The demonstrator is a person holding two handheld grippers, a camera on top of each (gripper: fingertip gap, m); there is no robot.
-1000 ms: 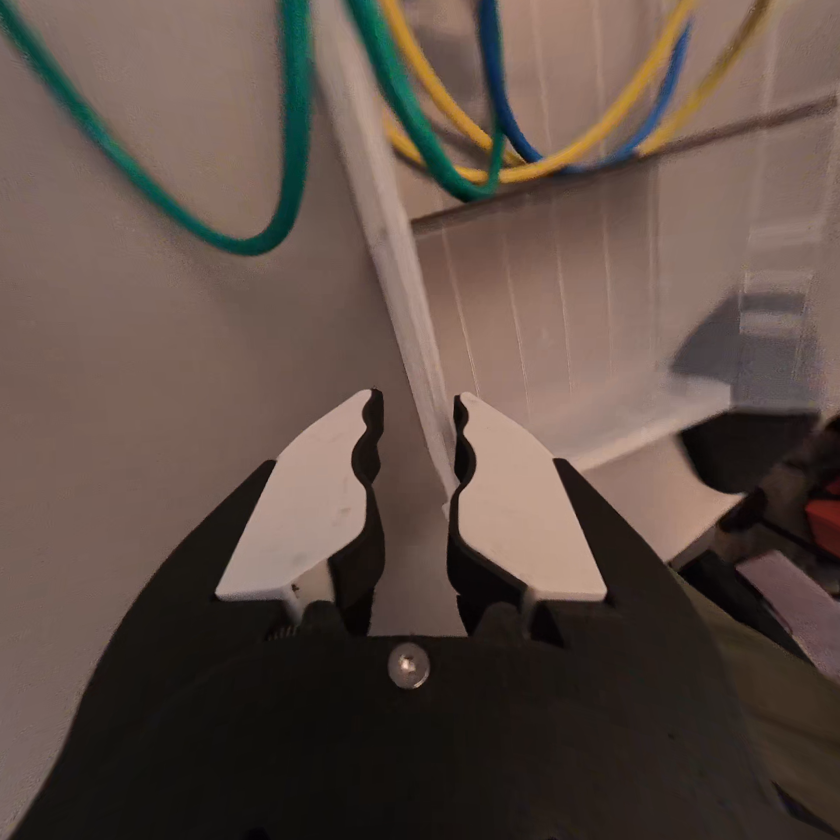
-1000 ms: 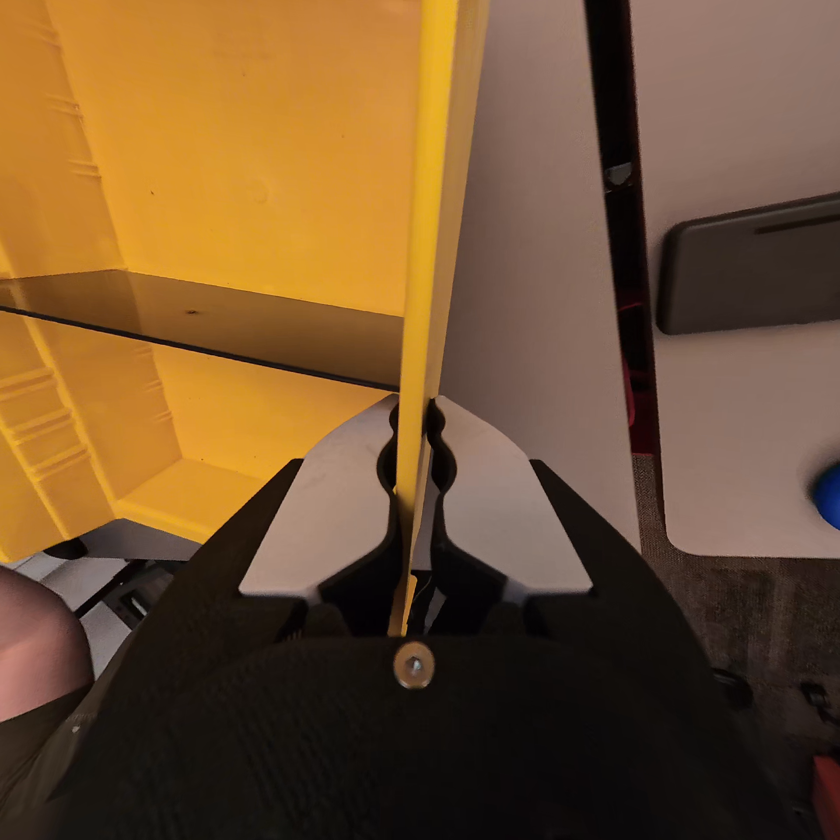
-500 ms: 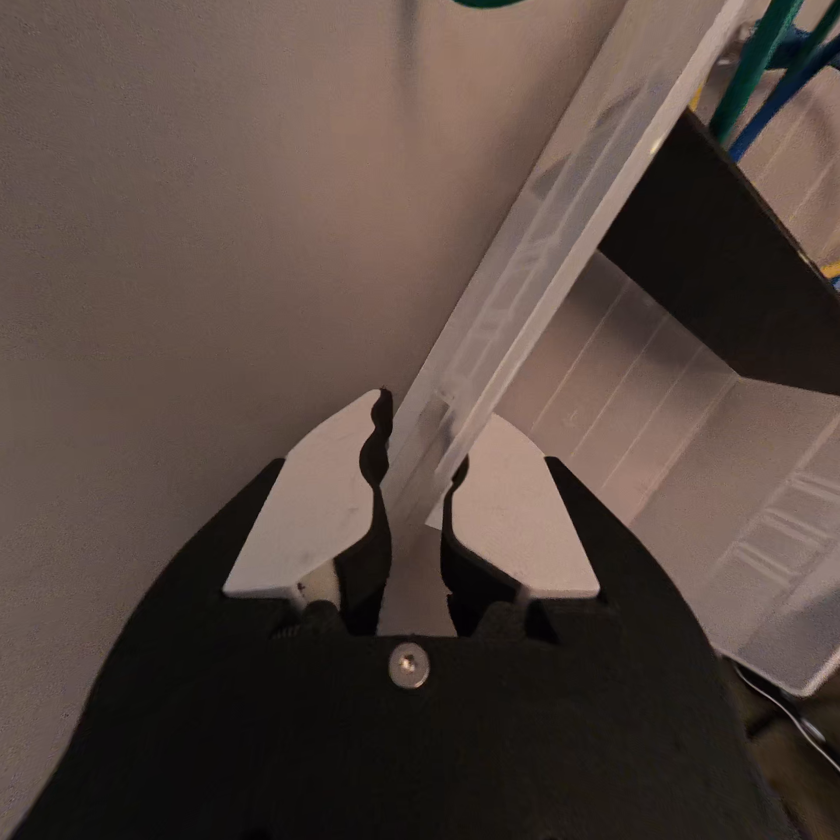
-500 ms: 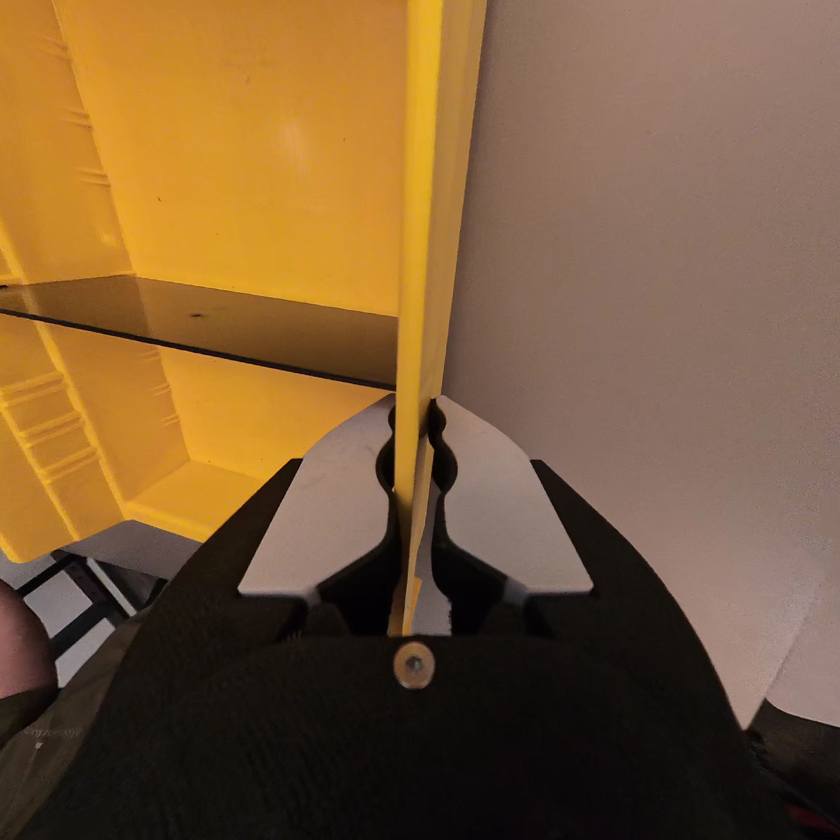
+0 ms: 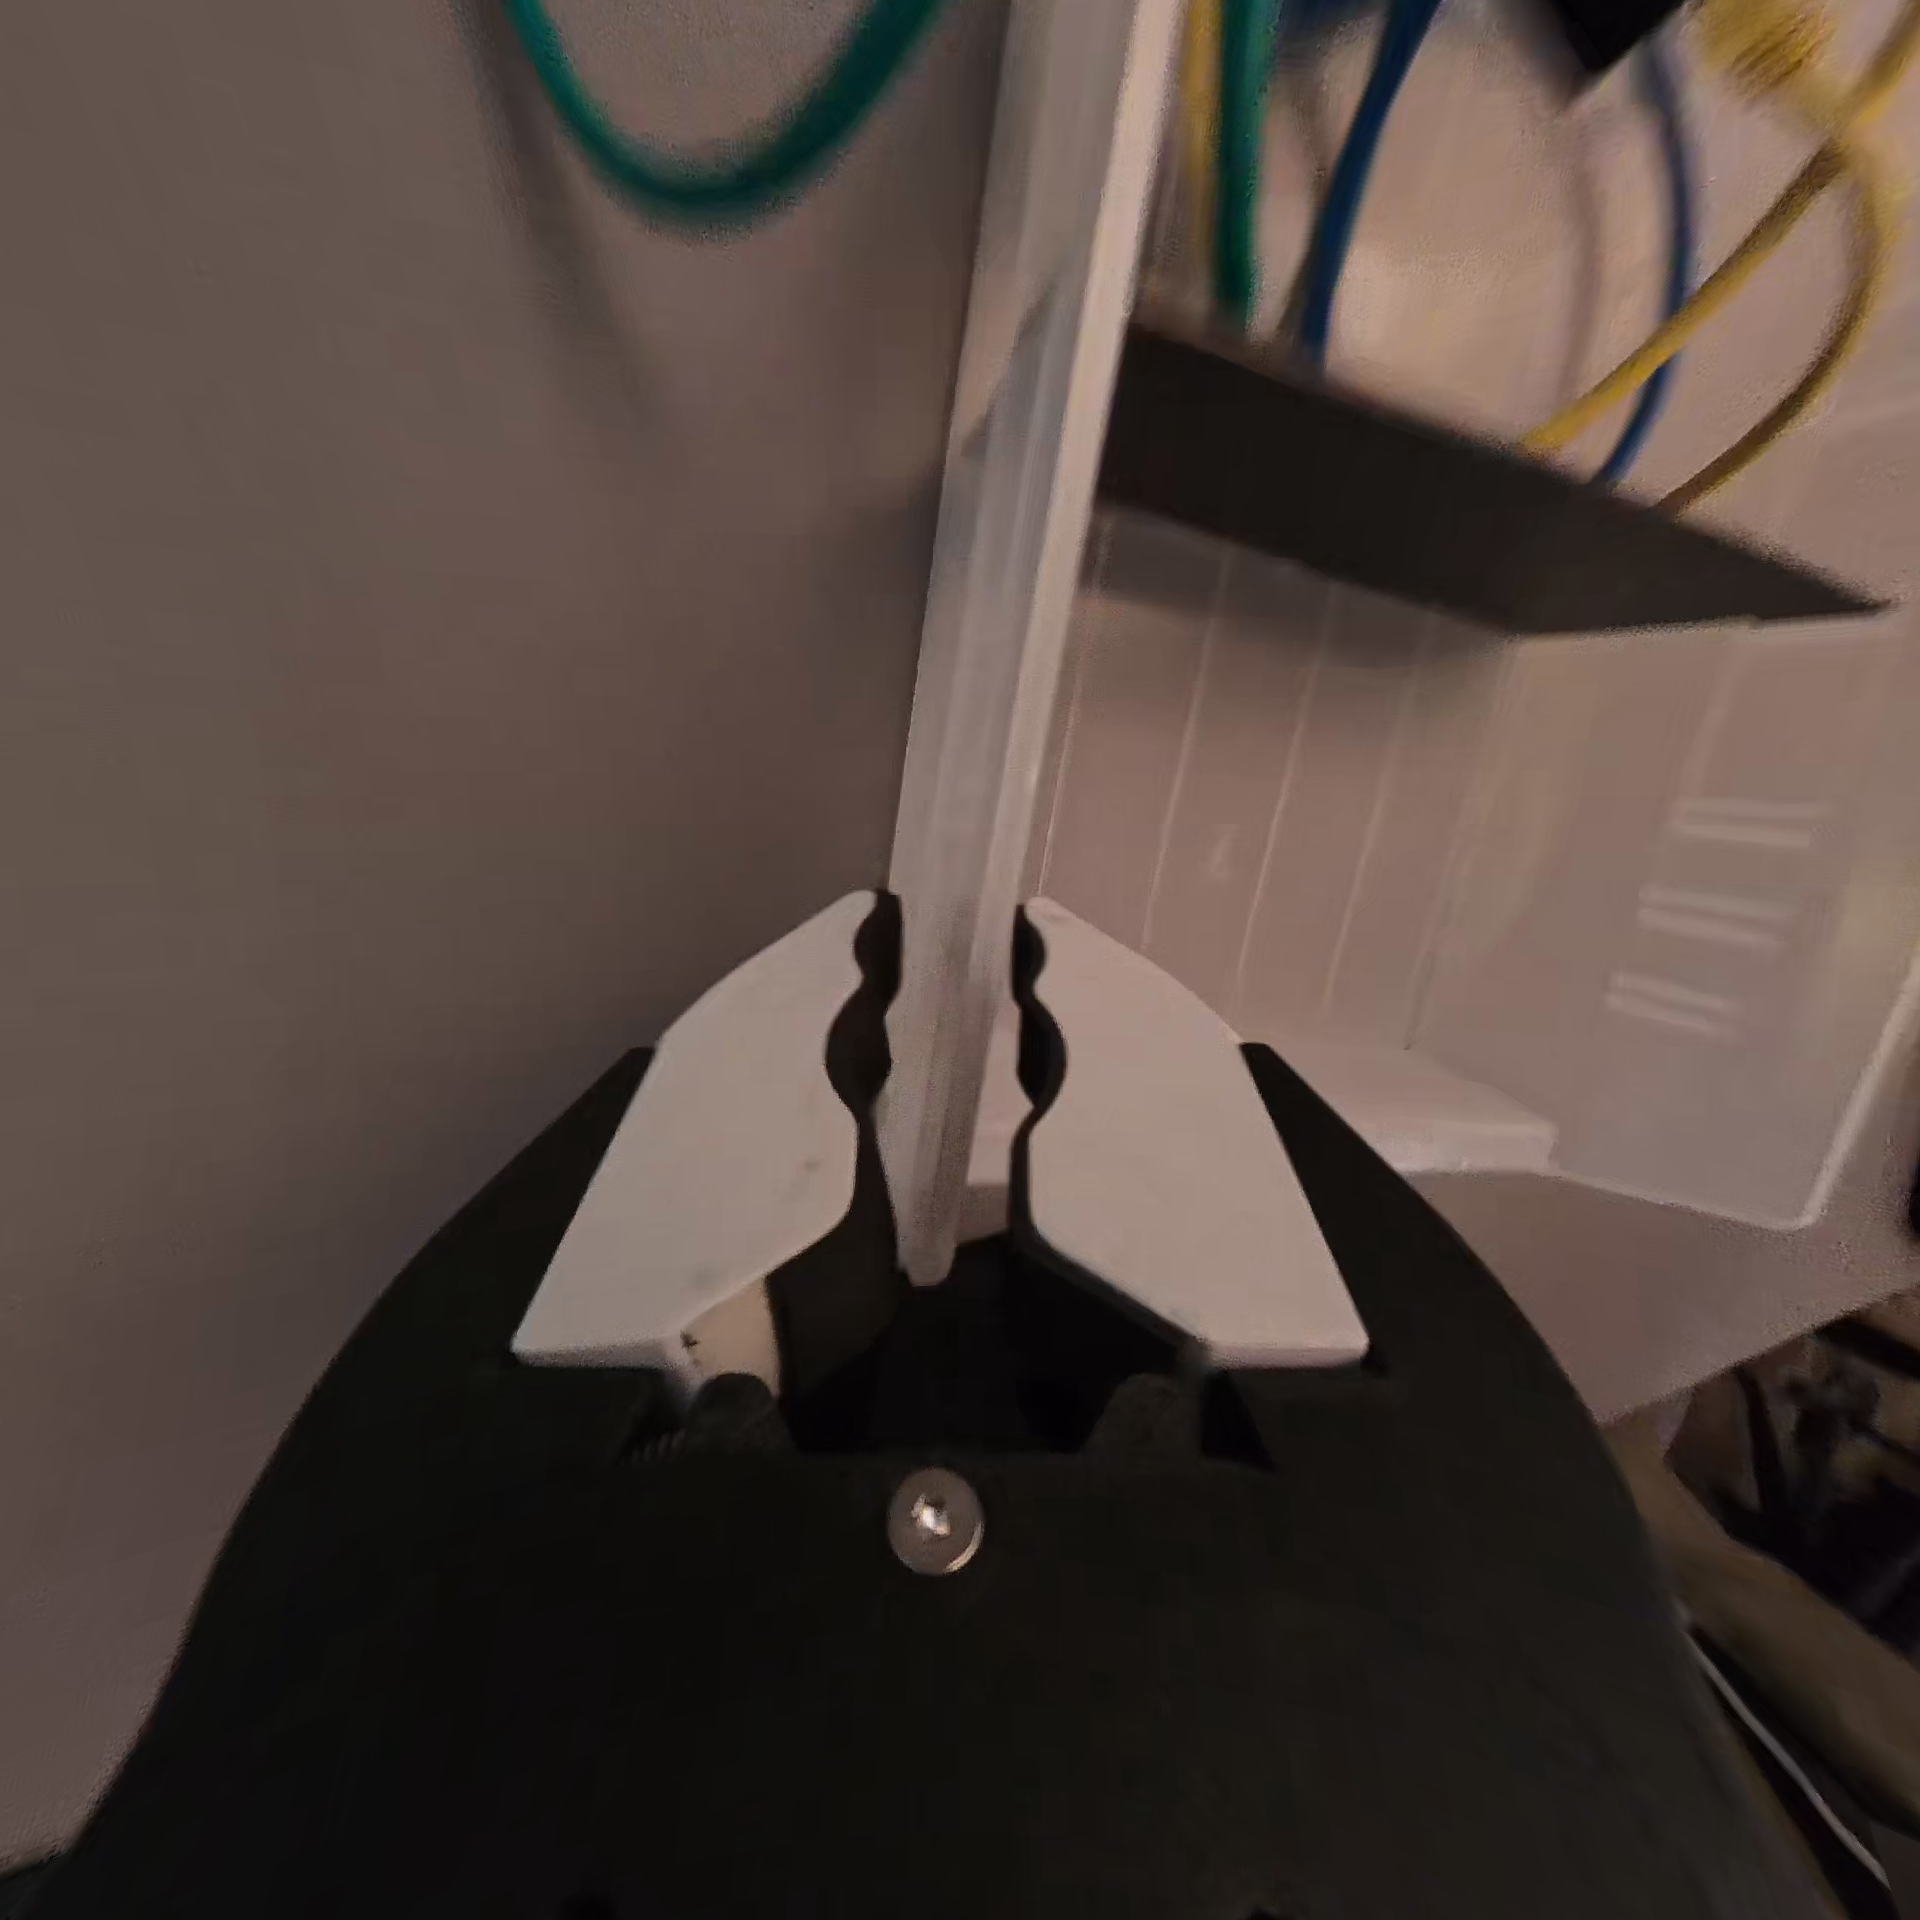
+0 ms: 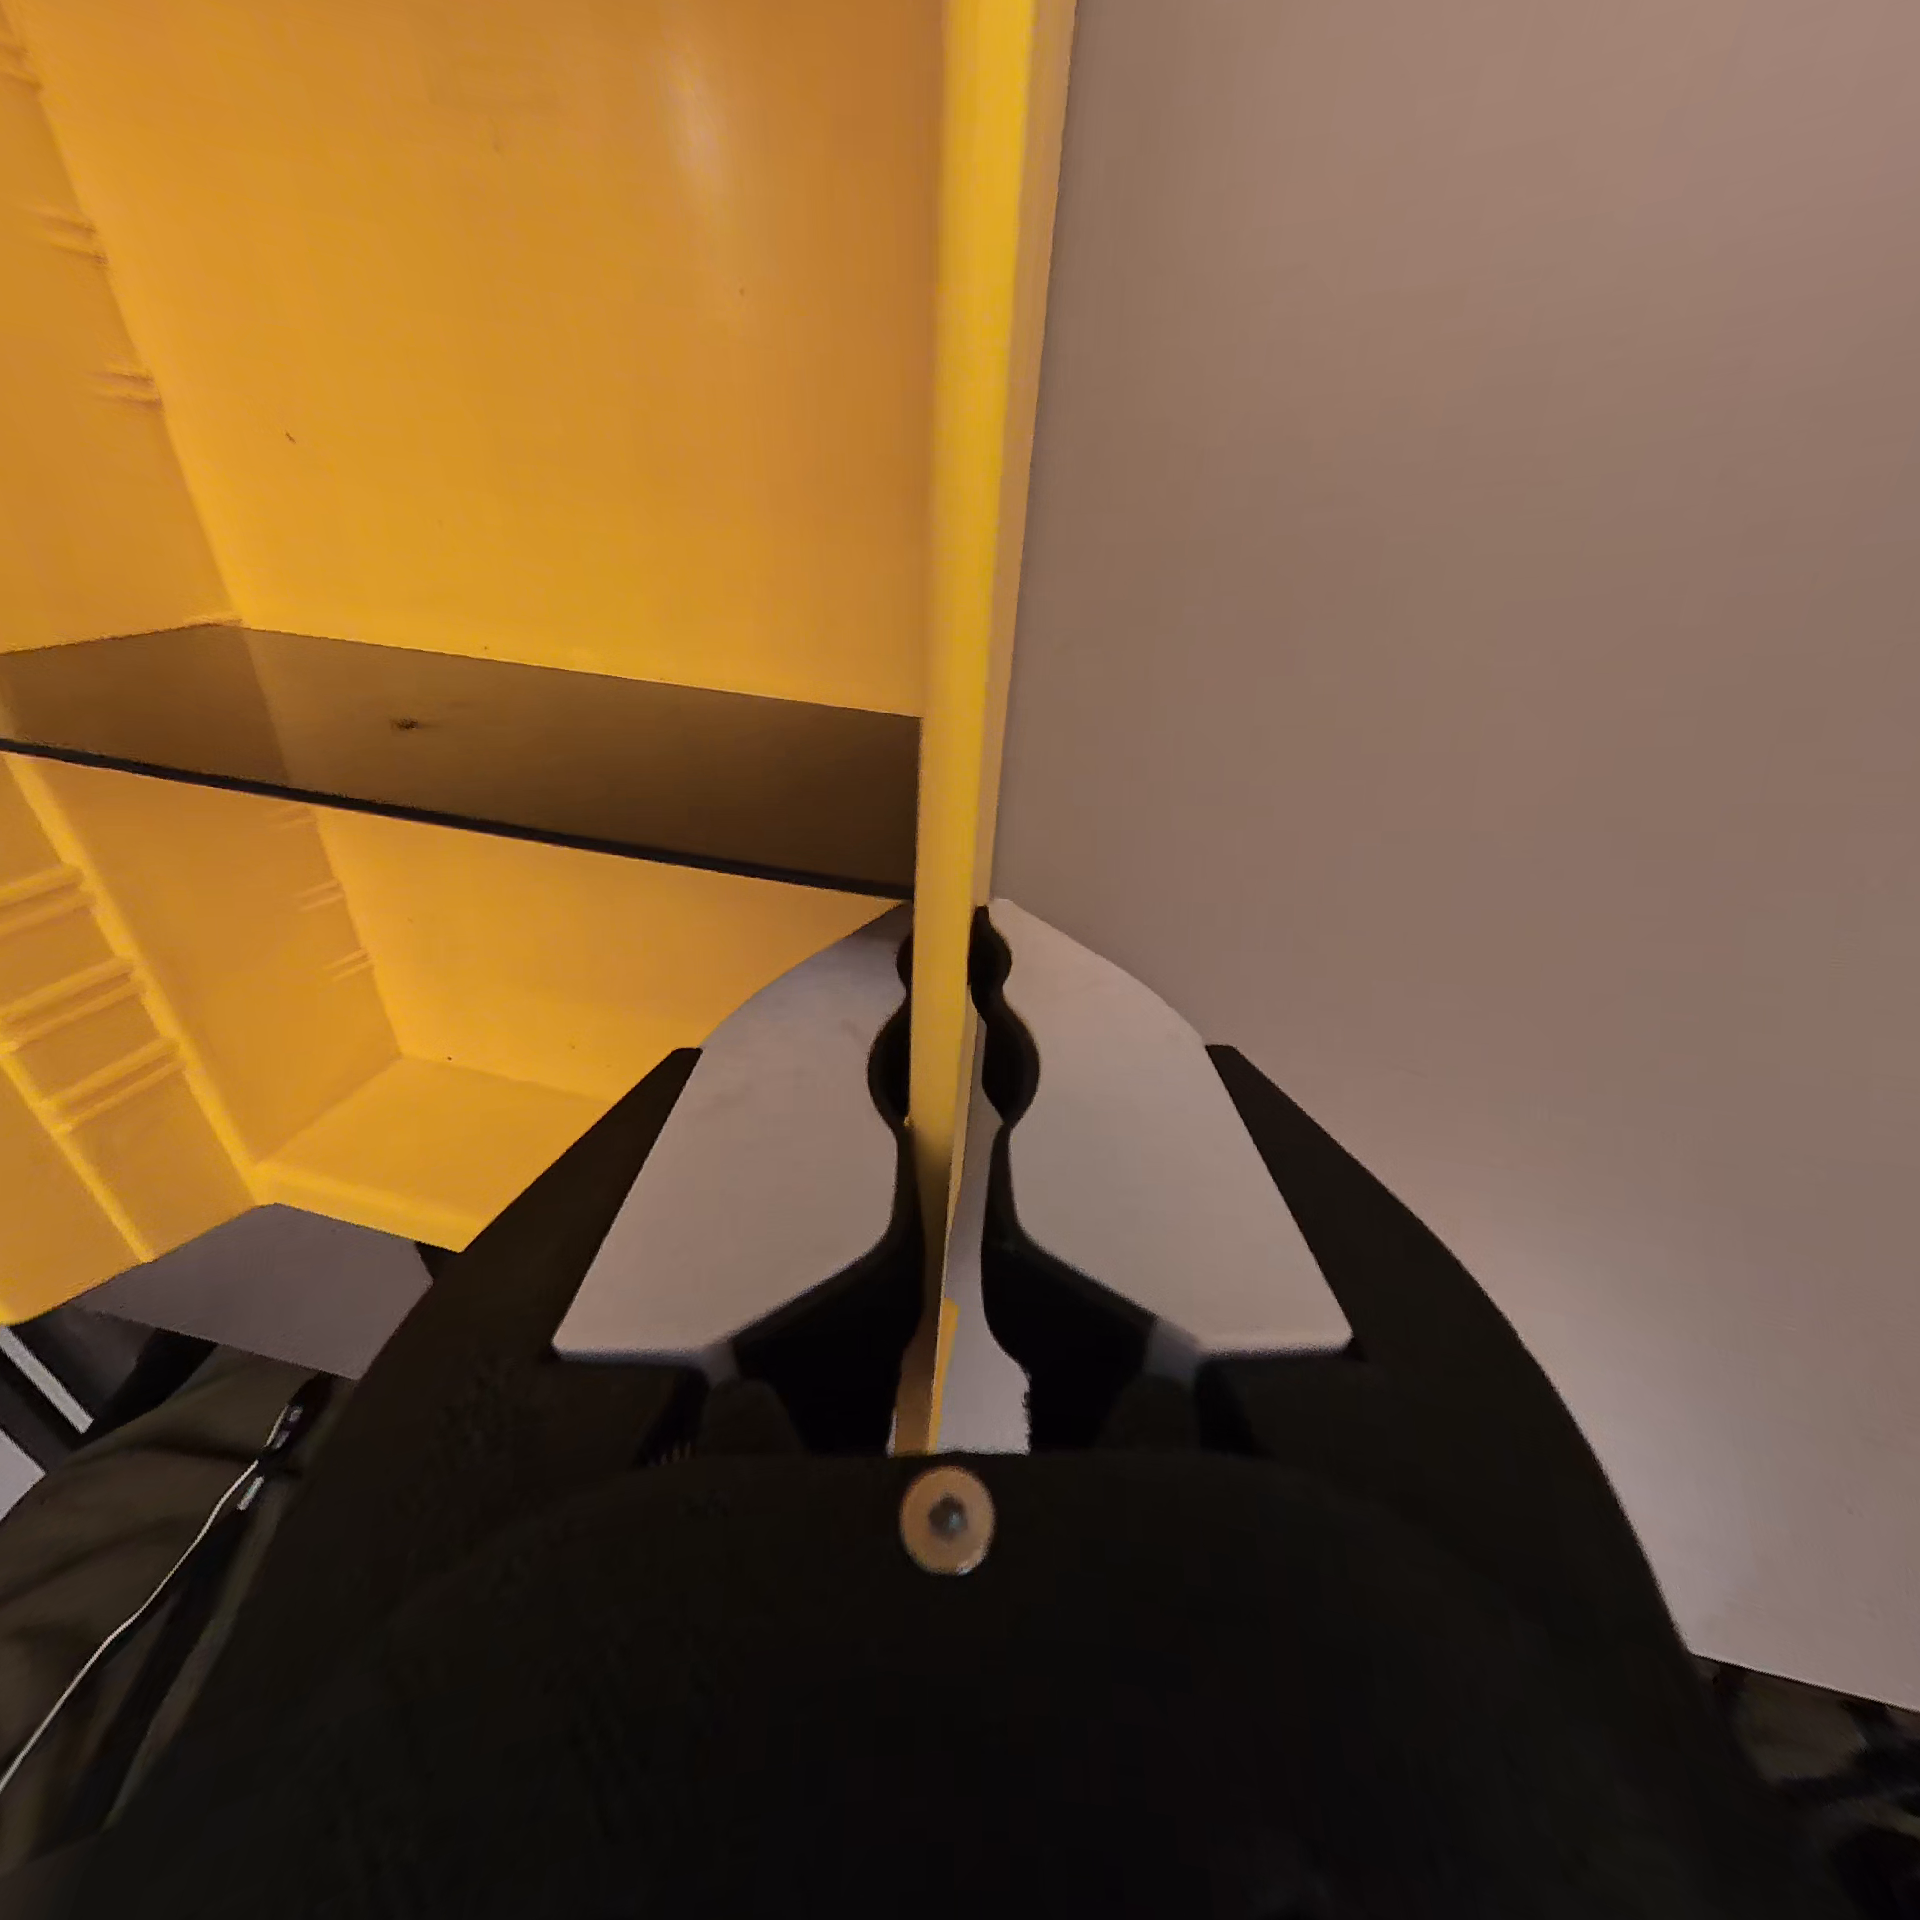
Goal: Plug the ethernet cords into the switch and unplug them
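Since half a second ago, clear bin [image 5: 1039, 582] wall is swinging upright between left gripper [image 5: 951, 1039] fingers, spread, barely touching. Right gripper [image 6: 945, 1023] is pinching yellow bin [image 6: 982, 520] wall. Ethernet cords [image 5: 1340, 197], green, blue, yellow, are lying looped in the clear bin: light, floppy; best taken at the stiff plugs. Yellow bin's visible compartments are showing empty; surface [image 6: 1455, 727] pale.

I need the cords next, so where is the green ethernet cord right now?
In the left wrist view the green ethernet cord loops at the top, left of the clear bin's wall that runs between the left gripper's fingers.
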